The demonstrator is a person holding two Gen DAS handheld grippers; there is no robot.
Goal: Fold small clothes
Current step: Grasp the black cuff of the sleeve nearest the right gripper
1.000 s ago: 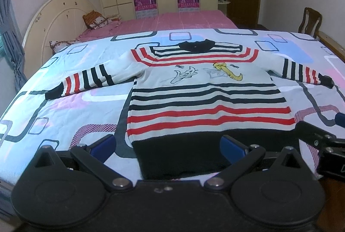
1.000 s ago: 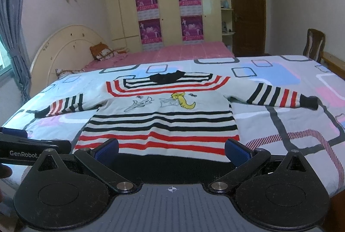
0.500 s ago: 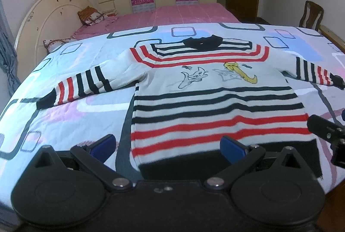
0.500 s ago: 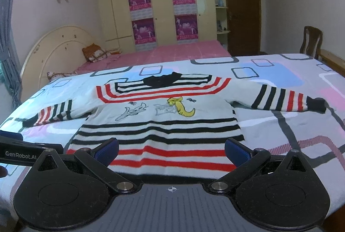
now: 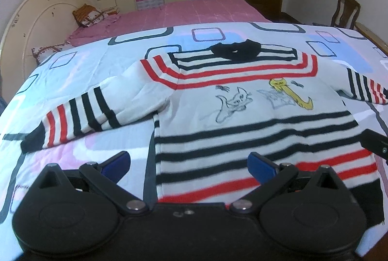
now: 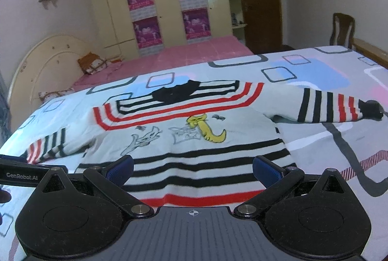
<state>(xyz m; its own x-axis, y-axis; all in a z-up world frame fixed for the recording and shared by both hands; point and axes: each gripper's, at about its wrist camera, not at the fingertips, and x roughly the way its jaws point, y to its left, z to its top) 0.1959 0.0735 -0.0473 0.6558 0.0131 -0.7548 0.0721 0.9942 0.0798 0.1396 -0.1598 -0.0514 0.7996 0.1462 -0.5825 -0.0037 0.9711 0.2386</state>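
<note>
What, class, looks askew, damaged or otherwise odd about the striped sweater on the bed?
Nothing stands out. The striped sweater lies flat, face up on the patterned bedspread, both sleeves spread outward, with no visible damage. Both the left claw and the right claw are open, holding nothing.

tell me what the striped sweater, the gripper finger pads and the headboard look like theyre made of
Striped sweater: soft matte knit, probably yarn; it lies limp and thick-edged. Finger pads: blue, faintly textured, likely rubber or plastic. Headboard: cream painted, semi-gloss, probably wood; dark chips show in the paint.
</note>
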